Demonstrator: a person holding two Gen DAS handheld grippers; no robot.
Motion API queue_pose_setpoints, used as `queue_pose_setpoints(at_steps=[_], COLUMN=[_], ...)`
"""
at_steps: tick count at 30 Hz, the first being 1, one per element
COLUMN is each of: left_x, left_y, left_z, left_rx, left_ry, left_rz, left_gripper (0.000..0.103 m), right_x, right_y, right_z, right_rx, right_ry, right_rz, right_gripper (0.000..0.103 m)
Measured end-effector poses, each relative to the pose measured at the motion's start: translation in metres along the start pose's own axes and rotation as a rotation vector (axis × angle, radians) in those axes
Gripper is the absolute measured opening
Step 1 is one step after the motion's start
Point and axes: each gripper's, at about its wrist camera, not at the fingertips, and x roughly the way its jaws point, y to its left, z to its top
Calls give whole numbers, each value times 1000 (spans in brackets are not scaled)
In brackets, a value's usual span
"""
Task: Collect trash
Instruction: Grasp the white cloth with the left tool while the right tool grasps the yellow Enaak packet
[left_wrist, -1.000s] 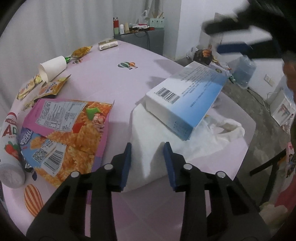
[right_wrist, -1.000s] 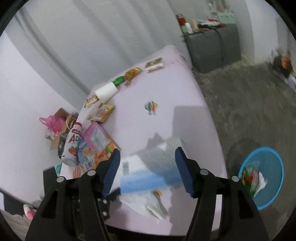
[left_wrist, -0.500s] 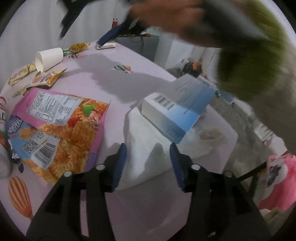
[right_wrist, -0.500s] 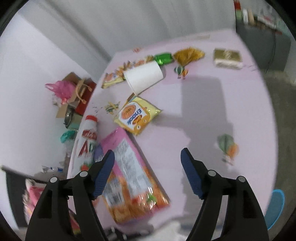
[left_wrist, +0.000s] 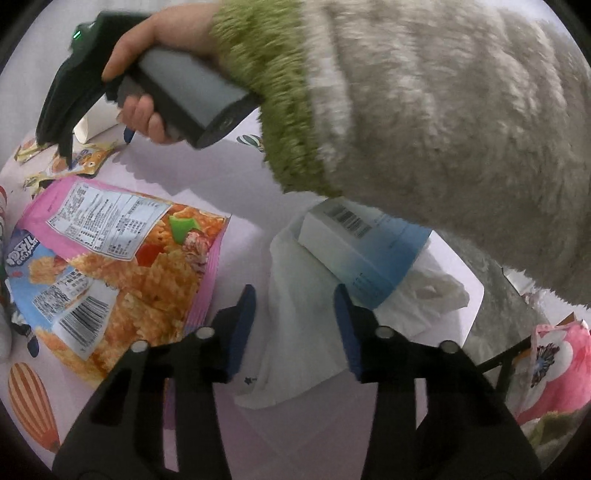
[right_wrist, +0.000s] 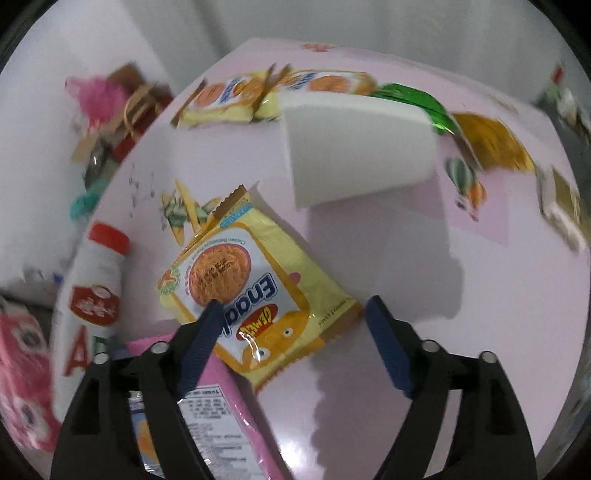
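Observation:
My right gripper (right_wrist: 295, 314) is open and empty, hovering just above a yellow noodle packet (right_wrist: 255, 291) on the pink table (right_wrist: 498, 314); the packet lies between its jaws. A tipped white paper cup (right_wrist: 354, 147) lies beyond it. My left gripper (left_wrist: 295, 306) is open and empty over a white plastic bag (left_wrist: 295, 332), with a blue-and-white box (left_wrist: 365, 247) on the bag just ahead. A big pink-and-orange snack bag (left_wrist: 122, 258) lies to its left. In the left wrist view the right gripper (left_wrist: 96, 144) reaches across, fingers down by the packet.
More small yellow packets (right_wrist: 229, 99), a green wrapper (right_wrist: 417, 99), a gold wrapper (right_wrist: 491, 144) and a small box (right_wrist: 561, 199) lie at the table's far side. A white bottle with a red cap (right_wrist: 96, 280) lies at the left edge. The person's fleece sleeve (left_wrist: 443, 129) fills the upper right of the left wrist view.
My right gripper let go of the blue-and-white box onto the bag, then swung across the table and came down over the yellow noodle packet. My left gripper opened slightly wider and barely moved.

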Motion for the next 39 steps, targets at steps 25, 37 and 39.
queue_pose_setpoints(at_steps=[25, 37, 39], left_x=[-2, -44, -56], left_y=[-12, -1, 0], left_z=[-6, -1, 2], left_rx=[1, -24, -25], left_ry=[-36, -160, -192], left_rz=[-17, -18, -16], left_gripper=[5, 5, 5], right_x=[-33, -171, -188], right_y=[-8, -24, -28], right_z=[-16, -60, -75], right_rx=[112, 156, 165], right_ry=[-108, -391, -425], right_rz=[-18, 17, 11], right_gripper=[3, 2, 1])
